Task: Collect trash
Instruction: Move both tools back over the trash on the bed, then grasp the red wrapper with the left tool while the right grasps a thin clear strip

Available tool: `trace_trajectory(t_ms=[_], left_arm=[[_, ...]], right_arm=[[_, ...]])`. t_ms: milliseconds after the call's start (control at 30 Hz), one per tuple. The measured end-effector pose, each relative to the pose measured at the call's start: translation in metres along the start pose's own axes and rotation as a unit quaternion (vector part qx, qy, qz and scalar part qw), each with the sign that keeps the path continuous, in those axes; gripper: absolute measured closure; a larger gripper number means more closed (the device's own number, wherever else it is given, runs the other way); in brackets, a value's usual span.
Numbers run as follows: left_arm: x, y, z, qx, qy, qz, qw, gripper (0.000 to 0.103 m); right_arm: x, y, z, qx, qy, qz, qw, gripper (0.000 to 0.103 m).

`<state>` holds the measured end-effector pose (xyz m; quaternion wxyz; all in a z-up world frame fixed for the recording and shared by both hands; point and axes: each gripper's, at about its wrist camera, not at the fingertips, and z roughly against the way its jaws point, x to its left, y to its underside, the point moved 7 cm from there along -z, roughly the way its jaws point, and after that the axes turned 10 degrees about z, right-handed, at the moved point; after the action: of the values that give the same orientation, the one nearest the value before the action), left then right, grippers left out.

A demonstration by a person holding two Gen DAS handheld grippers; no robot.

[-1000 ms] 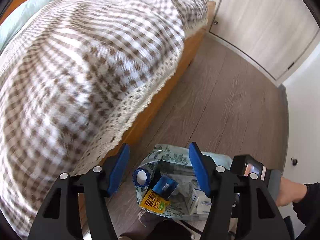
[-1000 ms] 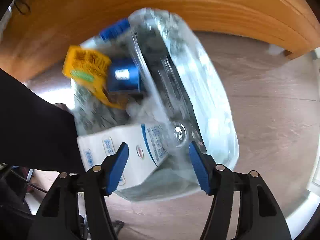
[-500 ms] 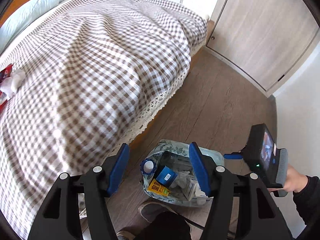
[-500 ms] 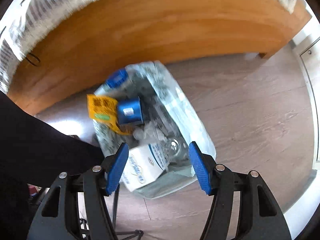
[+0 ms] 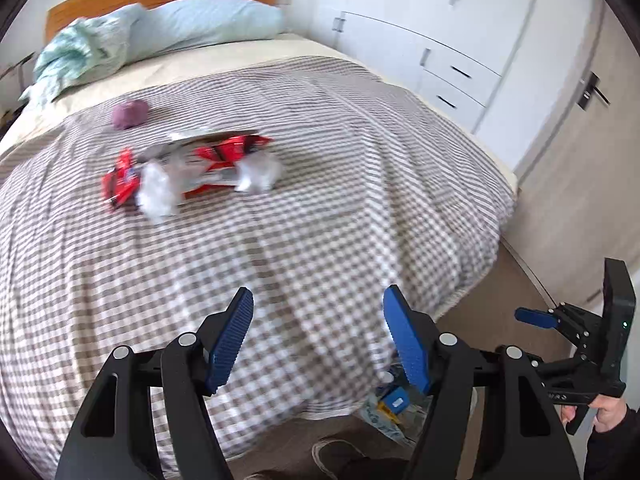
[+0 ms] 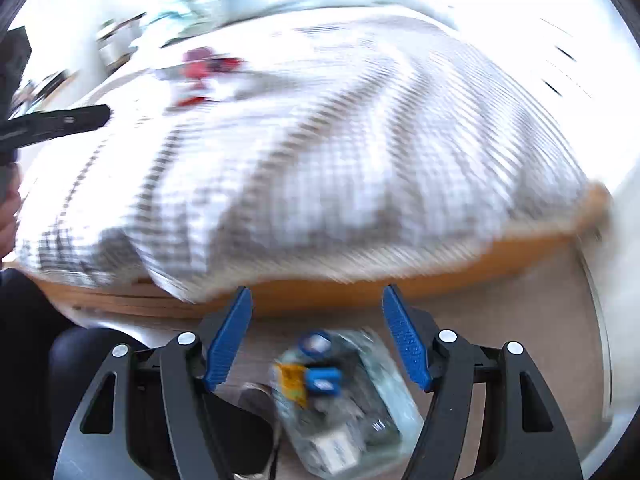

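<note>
Now both grippers, left (image 5: pixel 318 336) and right (image 6: pixel 316 334), agape, empty; wrappers (image 5: pixel 192 168) mid-bed (image 5: pixel 320 200); bag (image 6: pixel 348 404) on floor.

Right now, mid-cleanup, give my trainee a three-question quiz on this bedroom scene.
1. True or false: the left claw is holding trash.
2. Where does the clear plastic trash bag sit: A) on the checkered bedspread, B) on the wooden floor beside the bed?
3. What colour are the crumpled snack wrappers lying on the bedspread?

Key: 1 false, both claws open and empty; 2 B; 3 red.
</note>
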<state>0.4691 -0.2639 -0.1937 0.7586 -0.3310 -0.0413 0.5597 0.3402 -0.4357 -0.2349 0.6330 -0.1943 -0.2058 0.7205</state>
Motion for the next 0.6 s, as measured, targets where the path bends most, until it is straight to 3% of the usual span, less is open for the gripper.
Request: trace_trajectory(t_ms=[100,167,233,367,600], left_arm=[[0.061,-0.011,-0.002,0.011,-0.047,0.057,0.9972,0.038],[0.102,-0.014,-0.01,0.035,-0.085,0.106,0.9902,0.038],[0.133,-0.014,-0.016,0.047,-0.098,0.144,0.9835,0.038],[0.169,-0.023,-0.023,0.04,-0.153,0.142,0.9773,0.038],[0.201,-0.061,-0.052,0.046,-0.163,0.155,0.9733,0.038]], right_arm=[[0.038,-0.038,-0.019,0.003,-0.024,0.044,0.999,0.038],[0.06,-0.059,-0.036,0.025,-0.036,0.069,0.997,0.038],[0.082,-0.078,-0.051,0.035,-0.05,0.085,0.995,0.038],[0.119,-0.109,-0.079,0.057,-0.072,0.125,0.988,0.038],[0.147,-0.15,-0.119,0.067,-0.079,0.16,0.982,0.038]])
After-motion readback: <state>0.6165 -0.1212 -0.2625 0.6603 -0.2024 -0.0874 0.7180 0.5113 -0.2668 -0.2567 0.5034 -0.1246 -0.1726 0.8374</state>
